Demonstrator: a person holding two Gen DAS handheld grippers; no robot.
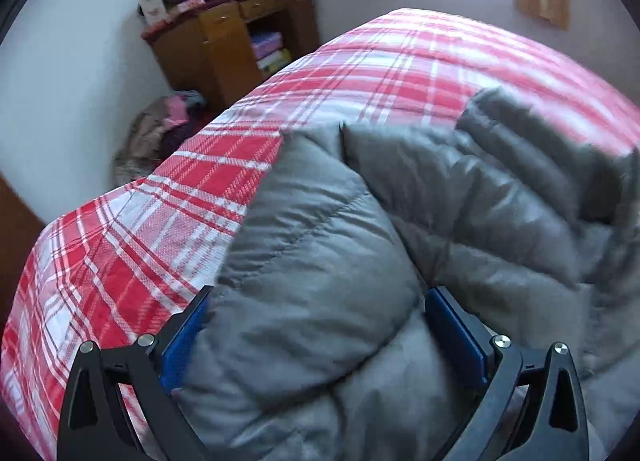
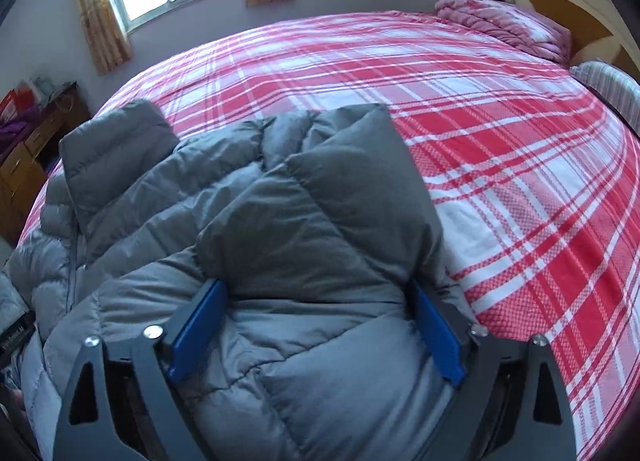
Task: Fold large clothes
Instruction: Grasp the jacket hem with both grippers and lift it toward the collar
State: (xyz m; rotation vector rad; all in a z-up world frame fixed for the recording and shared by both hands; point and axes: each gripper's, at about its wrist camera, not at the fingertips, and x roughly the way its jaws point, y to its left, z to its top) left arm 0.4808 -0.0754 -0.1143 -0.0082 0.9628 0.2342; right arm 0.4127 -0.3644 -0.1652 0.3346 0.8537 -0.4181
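Grey quilted jacket (image 2: 248,197) lies bunched on your red-plaid bed (image 2: 500,133). Your right tool (image 2: 316,325) stands wide astride a puffy fold, and your left tool (image 1: 320,341) is equally wide around another.

Both wrist views look down closely, sharing the jacket (image 1: 320,261).

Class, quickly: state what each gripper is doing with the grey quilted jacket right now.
Left gripper: jaws wide around a fold of the grey quilted puffer jacket; grip cannot be told.
Right gripper: open, jacket bulk between the pads.
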